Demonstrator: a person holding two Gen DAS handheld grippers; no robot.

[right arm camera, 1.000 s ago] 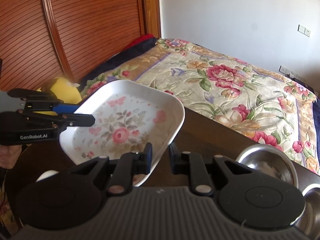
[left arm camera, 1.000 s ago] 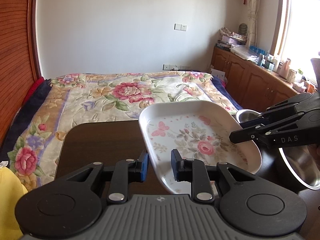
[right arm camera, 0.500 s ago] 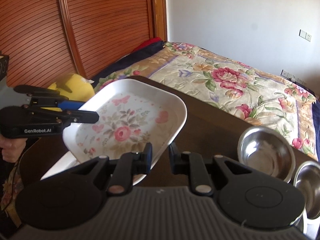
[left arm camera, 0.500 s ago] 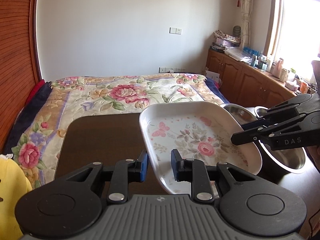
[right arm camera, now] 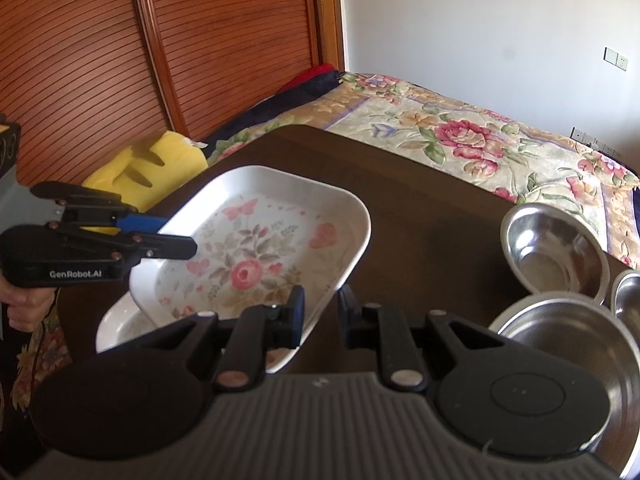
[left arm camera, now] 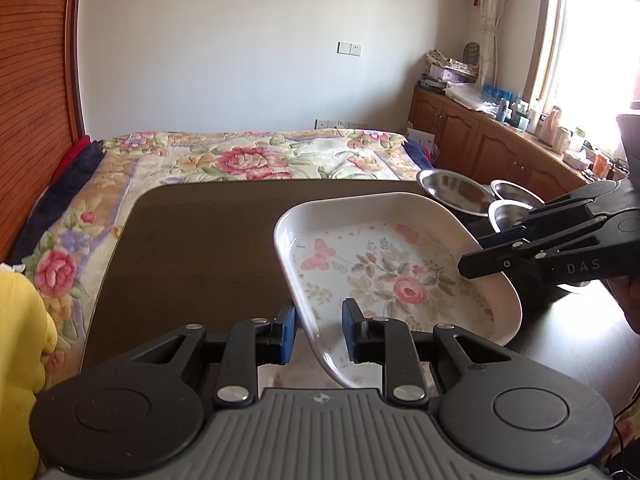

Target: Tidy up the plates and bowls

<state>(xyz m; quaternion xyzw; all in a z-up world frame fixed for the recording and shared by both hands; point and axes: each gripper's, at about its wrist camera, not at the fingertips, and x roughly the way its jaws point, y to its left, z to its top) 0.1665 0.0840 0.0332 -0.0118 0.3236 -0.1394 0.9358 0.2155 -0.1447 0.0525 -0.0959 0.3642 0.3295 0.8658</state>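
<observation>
A dark brown worktop point(left arm camera: 200, 248) is seen from two handheld tools, with a bed point(left arm camera: 248, 160) under a floral cover beyond its far edge. A yellow cushion point(right arm camera: 152, 164) lies off the worktop's left edge.

A white floral tray point(left arm camera: 384, 268) is held tilted above the worktop by both tools at once. The left tool point(left arm camera: 319, 334) is placed at the tray's near-left rim, which passes between the blue-padded fingers point(left arm camera: 289, 334); the jaws are partly closed around the rim, though firm contact on both sides cannot be confirmed from this view. In the right wrist view the left tool point(right arm camera: 176, 236) is seen from the side, one finger above the rim and one below, and a hand point(right arm camera: 24, 304) is seen on its grip.

The right tool point(right arm camera: 320, 316) is set on the opposite rim of the tray point(right arm camera: 256, 256), its jaws narrowed with the rim edge lying between them. From the left wrist view the right tool point(left arm camera: 472, 260) is seen clamped across the tray's right side.

A second white dish point(right arm camera: 120, 324) is partly visible beneath the tray, near the worktop's left edge.

Toward the worktop's right edge three steel bowls are grouped close together: one smaller bowl point(right arm camera: 556, 252) farther back, a large bowl point(right arm camera: 568, 344) nearer, and the rim of a third point(right arm camera: 628, 292) at the frame edge. None of them is touched by either tool.
</observation>
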